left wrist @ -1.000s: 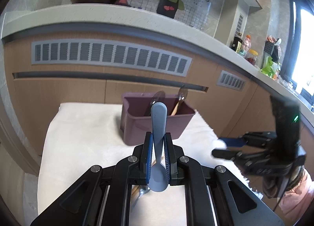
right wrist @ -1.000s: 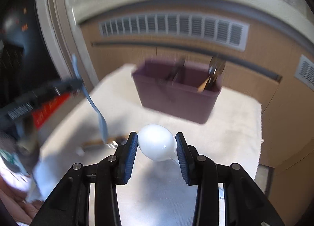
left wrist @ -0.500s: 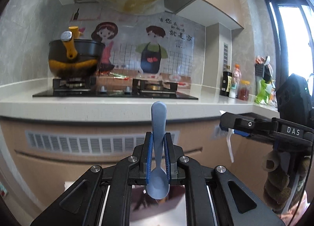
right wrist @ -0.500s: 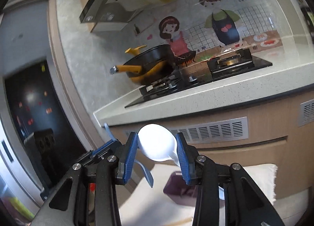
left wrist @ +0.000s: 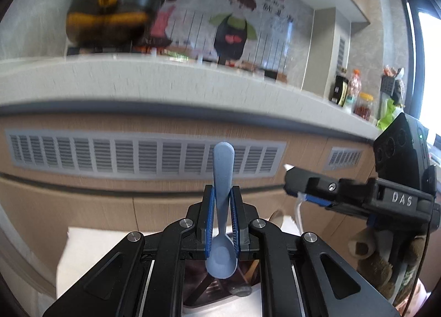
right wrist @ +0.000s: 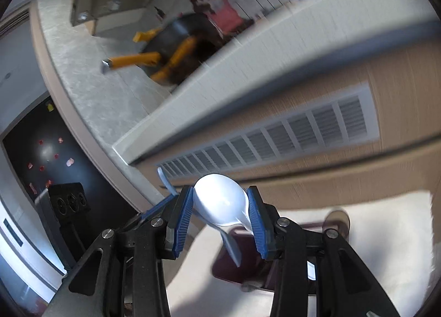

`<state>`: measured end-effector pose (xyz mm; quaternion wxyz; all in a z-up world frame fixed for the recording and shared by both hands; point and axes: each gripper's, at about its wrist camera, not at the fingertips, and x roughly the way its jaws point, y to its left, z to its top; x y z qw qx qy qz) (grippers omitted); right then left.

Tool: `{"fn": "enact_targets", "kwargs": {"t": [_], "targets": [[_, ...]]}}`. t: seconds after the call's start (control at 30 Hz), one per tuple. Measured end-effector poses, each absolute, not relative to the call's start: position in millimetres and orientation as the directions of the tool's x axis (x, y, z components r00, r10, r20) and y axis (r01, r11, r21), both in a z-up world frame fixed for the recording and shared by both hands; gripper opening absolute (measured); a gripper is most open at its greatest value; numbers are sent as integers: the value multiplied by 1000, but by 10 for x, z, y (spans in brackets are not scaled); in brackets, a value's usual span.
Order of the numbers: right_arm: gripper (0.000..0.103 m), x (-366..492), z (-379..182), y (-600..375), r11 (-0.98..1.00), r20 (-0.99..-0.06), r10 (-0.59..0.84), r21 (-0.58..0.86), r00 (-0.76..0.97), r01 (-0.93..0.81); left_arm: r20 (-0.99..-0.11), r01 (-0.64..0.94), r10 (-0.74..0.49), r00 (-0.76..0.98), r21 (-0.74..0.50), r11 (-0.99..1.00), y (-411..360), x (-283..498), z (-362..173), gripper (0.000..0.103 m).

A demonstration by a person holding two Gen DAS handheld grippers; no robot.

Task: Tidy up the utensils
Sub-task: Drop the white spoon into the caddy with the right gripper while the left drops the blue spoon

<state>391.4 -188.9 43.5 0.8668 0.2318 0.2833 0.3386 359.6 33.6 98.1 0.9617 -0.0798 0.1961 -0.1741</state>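
Note:
My left gripper (left wrist: 222, 216) is shut on a blue spoon (left wrist: 222, 179), handle pointing forward and up, bowl back between the jaws. Below it, mostly hidden by the gripper body, is the purple utensil holder (left wrist: 217, 286). My right gripper (right wrist: 220, 216) is shut on the bowl of a white spoon (right wrist: 219, 205), whose handle hangs down over the purple holder (right wrist: 239, 267). The right gripper also shows in the left wrist view (left wrist: 296, 183), level with and to the right of the left one. A wooden-handled utensil (right wrist: 337, 216) stands in the holder.
The holder stands on a white cloth (right wrist: 386, 234) on a low table in front of wooden cabinets with a vent grille (left wrist: 137, 154). Above is a counter (left wrist: 165, 80) with a black and yellow pot (left wrist: 110, 14). Bottles and jars (left wrist: 355, 96) stand at the far right.
Both grippers have tilted back down from looking at the stove wall, so the holder and cloth are back in view beneath them. Each still holds its spoon.

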Motion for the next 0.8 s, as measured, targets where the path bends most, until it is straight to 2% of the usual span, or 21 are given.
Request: {"fn": "enact_targets", "kwargs": {"t": [0.07, 0.1, 0.13, 0.2, 0.37, 0.43, 0.5, 0.57, 0.6, 0.63, 0.7, 0.73, 0.8], "targets": [[41, 3946, 291, -1904, 668, -344, 714, 596, 610, -447, -374, 311, -384, 844, -241, 919, 320, 3694, 813, 14], [47, 3956, 239, -1917, 677, -353, 708, 586, 612, -445, -391, 317, -399, 829, -259, 912, 325, 3754, 725, 17], [59, 3951, 213, -1930, 693, -364, 693, 573, 622, -437, -405, 315, -405, 820, -272, 909, 334, 3788, 664, 21], [65, 3921, 205, -1953, 738, -387, 648, 534, 656, -413, -426, 297, -398, 812, -285, 911, 367, 3833, 558, 43], [65, 3699, 264, -1965, 833, -452, 542, 398, 709, -384, -448, 263, -354, 821, -253, 931, 449, 3653, 458, 45], [67, 3568, 263, -1932, 866, -479, 496, 329, 724, -376, -471, 247, -335, 816, -239, 939, 514, 3530, 384, 49], [67, 3416, 252, -1862, 895, -508, 446, 250, 737, -369, -503, 227, -314, 805, -226, 947, 598, 3394, 282, 57], [77, 3269, 229, -1773, 915, -535, 398, 170, 745, -366, -533, 213, -299, 792, -217, 953, 661, 3285, 185, 58], [90, 3174, 208, -1721, 925, -542, 366, 125, 757, -359, -559, 203, -290, 776, -214, 955, 711, 3194, 96, 59], [95, 3085, 183, -1668, 931, -543, 343, 86, 766, -356, -575, 197, -287, 766, -214, 957, 742, 3146, 43, 60], [97, 2928, 128, -1549, 929, -558, 320, 24, 766, -371, -619, 172, -273, 736, -219, 960, 862, 2992, -125, 65], [101, 2879, 100, -1510, 925, -566, 317, 8, 761, -379, -636, 161, -266, 724, -219, 962, 915, 2922, -195, 66], [103, 2754, -16, -1367, 914, -593, 307, -33, 744, -404, -662, 134, -242, 709, -209, 969, 1032, 2761, -326, 68]]}}
